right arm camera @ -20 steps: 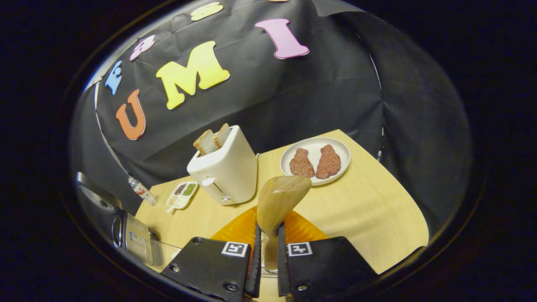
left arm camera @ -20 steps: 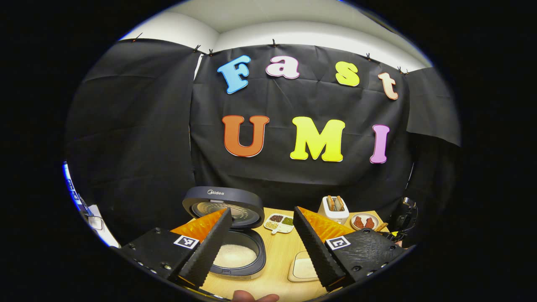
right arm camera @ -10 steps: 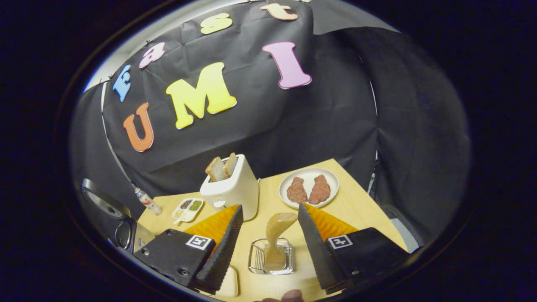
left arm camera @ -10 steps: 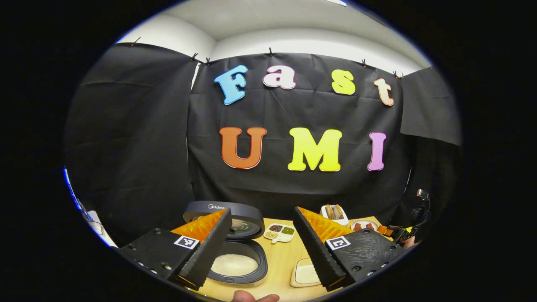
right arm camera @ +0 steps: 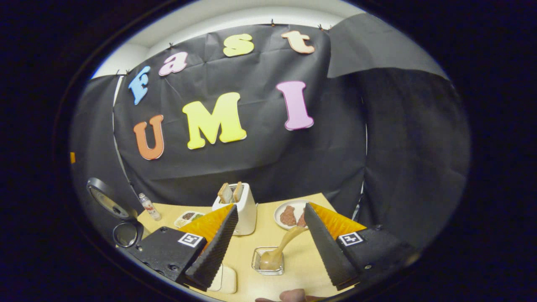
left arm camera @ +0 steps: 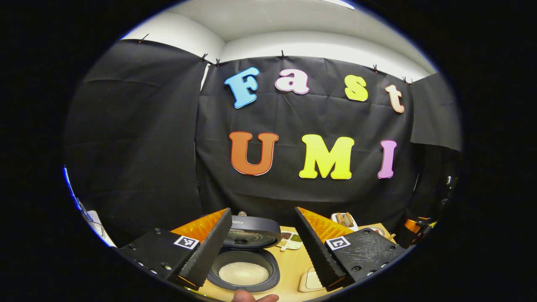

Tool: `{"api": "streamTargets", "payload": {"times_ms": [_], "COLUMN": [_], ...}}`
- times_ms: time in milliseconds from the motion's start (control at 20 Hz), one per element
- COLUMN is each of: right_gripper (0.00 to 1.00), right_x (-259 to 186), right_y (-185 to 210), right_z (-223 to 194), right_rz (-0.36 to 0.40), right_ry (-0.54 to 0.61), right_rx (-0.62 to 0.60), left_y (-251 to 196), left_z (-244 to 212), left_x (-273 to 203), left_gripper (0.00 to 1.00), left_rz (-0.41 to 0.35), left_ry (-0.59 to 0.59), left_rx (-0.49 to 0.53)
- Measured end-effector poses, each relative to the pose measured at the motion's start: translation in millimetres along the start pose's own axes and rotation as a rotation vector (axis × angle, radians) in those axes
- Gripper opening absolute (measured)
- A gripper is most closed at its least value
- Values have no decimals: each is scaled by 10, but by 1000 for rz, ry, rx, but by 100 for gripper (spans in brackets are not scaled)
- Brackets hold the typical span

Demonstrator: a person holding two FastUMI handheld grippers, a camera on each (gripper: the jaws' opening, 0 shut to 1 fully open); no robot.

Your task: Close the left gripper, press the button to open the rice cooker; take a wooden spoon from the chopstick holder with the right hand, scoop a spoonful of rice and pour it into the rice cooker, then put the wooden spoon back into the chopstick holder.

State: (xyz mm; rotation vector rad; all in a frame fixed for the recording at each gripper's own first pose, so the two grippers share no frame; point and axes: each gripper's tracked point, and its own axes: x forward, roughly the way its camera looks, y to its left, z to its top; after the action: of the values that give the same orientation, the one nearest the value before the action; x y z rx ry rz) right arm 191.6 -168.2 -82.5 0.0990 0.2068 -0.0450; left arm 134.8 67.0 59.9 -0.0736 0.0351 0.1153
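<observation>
In the right gripper view the wooden spoon [right arm camera: 282, 248] leans in the clear square chopstick holder [right arm camera: 256, 265] on the table. My right gripper [right arm camera: 272, 205] hangs open above and behind it, apart from the spoon. The rice cooker [right arm camera: 126, 233] stands at the far left with its lid [right arm camera: 105, 201] up. In the left gripper view the same rice cooker [left arm camera: 244, 273] is open, with white rice in its pot and the lid [left arm camera: 251, 231] tilted back. My left gripper [left arm camera: 262, 209] is open above it with nothing between its fingers.
A white toaster [right arm camera: 235, 207] holding bread, a plate of meat [right arm camera: 289, 214], a small bottle [right arm camera: 149, 206] and a divided dish [right arm camera: 188, 217] stand at the back of the wooden table. A pale rice container [right arm camera: 226, 279] lies near the front. A fingertip [right arm camera: 293, 295] shows at the bottom edge.
My right gripper opened, let go of the wooden spoon in the holder, and drew back and up. The left gripper stayed open and pulled back from the cooker.
</observation>
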Motion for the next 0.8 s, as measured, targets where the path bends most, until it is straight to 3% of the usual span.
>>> {"api": "streamTargets", "payload": {"times_ms": [350, 800], "right_gripper": [99, 99], "right_x": [-698, -1160], "right_y": [163, -224], "right_z": [64, -180], "right_rz": [-16, -160], "right_ry": [-57, -15], "right_rx": [-46, -47], "left_y": [228, 396], "left_z": [-161, -628], "left_x": [562, 1164], "left_gripper": [94, 95], "left_rz": [11, 36], "left_ry": [38, 226], "left_rx": [57, 69]}}
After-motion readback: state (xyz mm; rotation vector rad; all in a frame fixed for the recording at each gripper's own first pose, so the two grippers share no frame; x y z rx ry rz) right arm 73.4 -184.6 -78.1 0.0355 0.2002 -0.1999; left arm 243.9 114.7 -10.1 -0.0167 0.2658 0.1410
